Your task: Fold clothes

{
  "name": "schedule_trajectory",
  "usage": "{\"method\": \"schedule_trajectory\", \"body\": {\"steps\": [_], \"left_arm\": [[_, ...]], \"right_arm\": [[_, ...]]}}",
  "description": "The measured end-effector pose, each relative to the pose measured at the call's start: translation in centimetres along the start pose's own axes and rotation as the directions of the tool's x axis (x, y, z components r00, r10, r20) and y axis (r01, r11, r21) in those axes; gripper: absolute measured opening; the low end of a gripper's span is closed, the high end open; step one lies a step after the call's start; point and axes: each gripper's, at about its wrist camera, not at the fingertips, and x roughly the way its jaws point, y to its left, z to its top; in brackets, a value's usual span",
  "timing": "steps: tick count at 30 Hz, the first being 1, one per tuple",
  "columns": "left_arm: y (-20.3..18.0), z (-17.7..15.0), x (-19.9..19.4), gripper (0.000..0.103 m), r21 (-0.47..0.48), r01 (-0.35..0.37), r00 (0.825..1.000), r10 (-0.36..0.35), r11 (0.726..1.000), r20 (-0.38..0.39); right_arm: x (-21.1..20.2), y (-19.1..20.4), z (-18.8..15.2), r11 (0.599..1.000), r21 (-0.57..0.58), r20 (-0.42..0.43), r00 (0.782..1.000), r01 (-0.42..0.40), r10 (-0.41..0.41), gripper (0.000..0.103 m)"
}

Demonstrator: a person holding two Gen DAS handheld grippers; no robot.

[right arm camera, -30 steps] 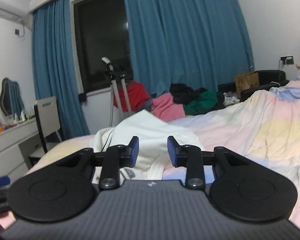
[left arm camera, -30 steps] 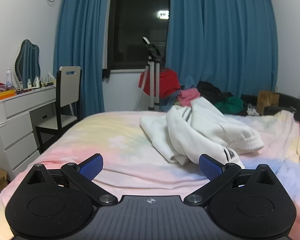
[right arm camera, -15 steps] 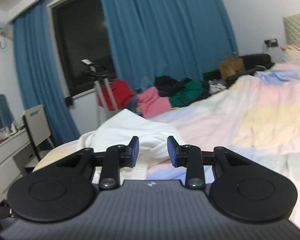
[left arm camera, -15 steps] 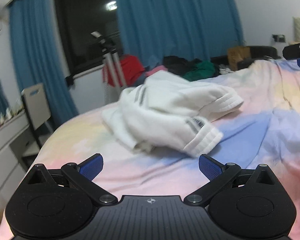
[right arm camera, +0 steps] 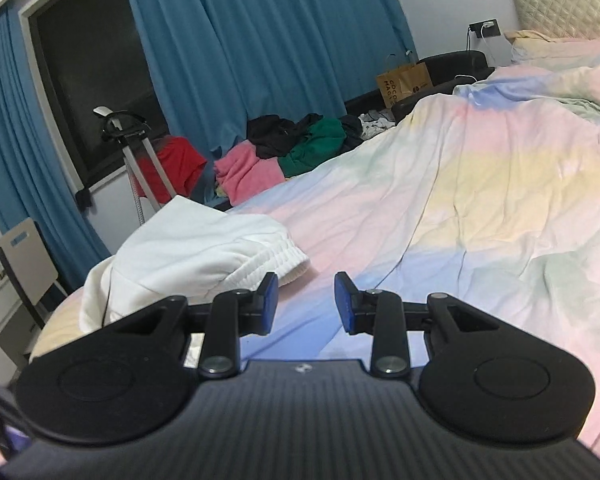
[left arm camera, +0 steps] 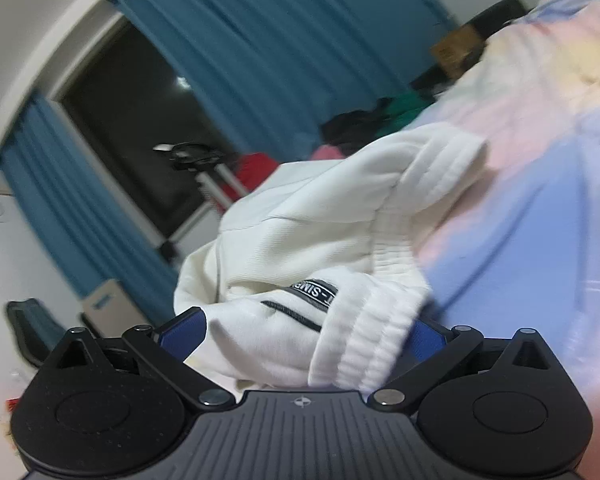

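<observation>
A white sweatshirt (left arm camera: 340, 216) of thick, soft fleece lies crumpled in a heap on the bed (right arm camera: 480, 184). Its cuffs and hem are ribbed knit, one ribbed band (left arm camera: 364, 344) curling toward the camera in the left wrist view, and a small dark woven label (left arm camera: 314, 292) with pale lettering sits beside a thin black line on the cloth. The bed carries a wrinkled cotton cover dyed in washed pastel bands of pink, yellow, blue and pale green.

The left gripper (left arm camera: 300, 332) has its jaws spread wide, and the ribbed band and a fold of fleece sit between them. The blue pads (left arm camera: 180, 330) show at each side of the cloth; the fabric overlaps the right pad, but the fingers are not closed on it. The view is tilted and blurred.

The right gripper (right arm camera: 302, 304) hangs low over the blue and pink part of the cover, its flat blue pads (right arm camera: 269, 296) parted by a moderate gap with nothing between them. In that view the sweatshirt (right arm camera: 188, 248) lies ahead and to the left, its ribbed edge just beyond the left finger, not touching.

Heavy blue curtains (right arm camera: 260, 40) hang in deep pleats past a dark window (right arm camera: 96, 80). Below them lies a pile of clothes (right arm camera: 284, 148) in pink, black and green, with a brown paper bag (right arm camera: 404, 80) further right.
</observation>
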Motion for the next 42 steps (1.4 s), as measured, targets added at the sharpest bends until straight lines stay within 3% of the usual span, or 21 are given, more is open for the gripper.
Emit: {"method": "schedule_trajectory", "body": {"steps": [4, 12, 15, 25, 29, 33, 35, 38, 42], "left_arm": [[0.4, 0.3, 2.1, 0.103, -0.089, -0.088, 0.995, 0.083, 0.992, -0.058], [5.5, 1.3, 2.9, 0.103, -0.297, -0.19, 0.982, 0.183, 0.936, -0.054], [8.3, 1.6, 2.8, 0.103, -0.36, -0.218, 0.976, 0.208, 0.907, -0.068], [22.0, -2.1, 0.8, 0.103, -0.419, -0.281, 0.957, 0.215, 0.863, -0.197], [25.4, -5.4, 1.7, 0.103, -0.432, -0.289, 0.943, 0.176, 0.854, -0.283], [26.8, -8.9, 2.7, 0.103, -0.45, -0.237, 0.933, 0.073, 0.861, -0.352], [27.0, -9.7, 2.1, 0.097, -0.486, -0.161, 0.938, -0.021, 0.859, -0.347], [26.8, -9.5, 0.3, 0.096, -0.456, -0.072, 0.938, -0.095, 0.887, -0.333], [26.6, -9.5, -2.1, 0.098, -0.414, 0.049, 0.926, -0.197, 0.909, -0.323]], "right_arm": [[0.6, -0.2, 0.0, 1.0, 0.01, -0.015, 1.0, -0.007, 0.007, 0.035], [0.7, -0.8, -0.1, 0.999, 0.041, -0.033, 0.999, -0.017, 0.018, 0.035], [0.6, -0.8, -0.1, 0.999, 0.042, -0.037, 0.999, -0.024, 0.025, 0.035], [0.6, -0.3, -0.1, 0.999, 0.019, -0.064, 0.997, -0.049, 0.05, 0.035], [0.6, 0.1, -0.2, 0.998, 0.006, -0.068, 0.996, -0.06, 0.06, 0.035], [0.9, 0.5, -0.5, 0.997, -0.013, -0.086, 0.994, -0.073, 0.072, 0.035], [1.0, 0.8, -0.8, 0.996, -0.034, -0.093, 0.993, -0.081, 0.078, 0.035], [1.4, 1.2, -1.2, 0.994, -0.063, -0.116, 0.99, -0.088, 0.081, 0.035], [1.8, 1.3, -1.5, 0.992, -0.057, -0.145, 0.984, -0.113, 0.103, 0.036]]}}
